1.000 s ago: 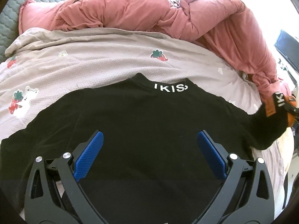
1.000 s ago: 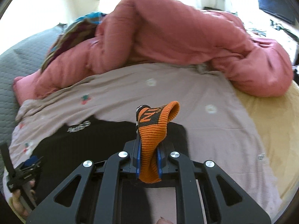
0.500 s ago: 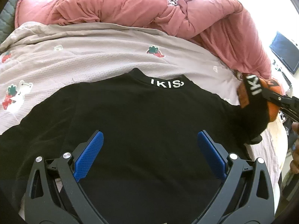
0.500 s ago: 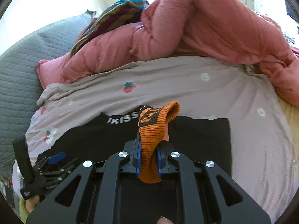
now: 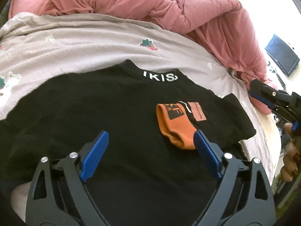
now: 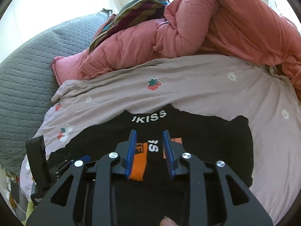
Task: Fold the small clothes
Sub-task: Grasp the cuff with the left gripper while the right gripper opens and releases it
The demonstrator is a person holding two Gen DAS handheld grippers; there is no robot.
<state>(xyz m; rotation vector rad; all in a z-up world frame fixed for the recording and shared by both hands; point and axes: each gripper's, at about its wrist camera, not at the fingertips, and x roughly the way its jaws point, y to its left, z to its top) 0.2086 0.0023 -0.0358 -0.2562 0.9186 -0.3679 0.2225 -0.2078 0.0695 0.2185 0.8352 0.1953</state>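
Observation:
A black top (image 5: 112,113) with a white-lettered collar (image 5: 160,76) lies flat on the bed. Its right sleeve is folded in across the body, and the orange cuff (image 5: 175,124) with a tag (image 5: 198,111) rests on the black fabric. My left gripper (image 5: 150,143) is open and empty just above the shirt's lower middle, its right finger next to the cuff. My right gripper (image 6: 148,146) is open and hovers over the folded sleeve and cuff (image 6: 140,162). It also shows in the left wrist view (image 5: 270,98) at the right edge. The top (image 6: 207,141) fills the lower right wrist view.
A mauve sheet with strawberry prints (image 5: 94,43) covers the bed. A bunched pink duvet (image 5: 188,13) lies along the far side, with a striped cloth (image 6: 135,7) on it. A grey quilted pillow (image 6: 24,71) is at the left. A dark screen (image 5: 282,58) stands off the bed's right.
My right gripper carried the orange-cuffed sleeve leftward over the shirt body, opened and let it go. It now sits back from the cuff. My left gripper stayed open and nearly still.

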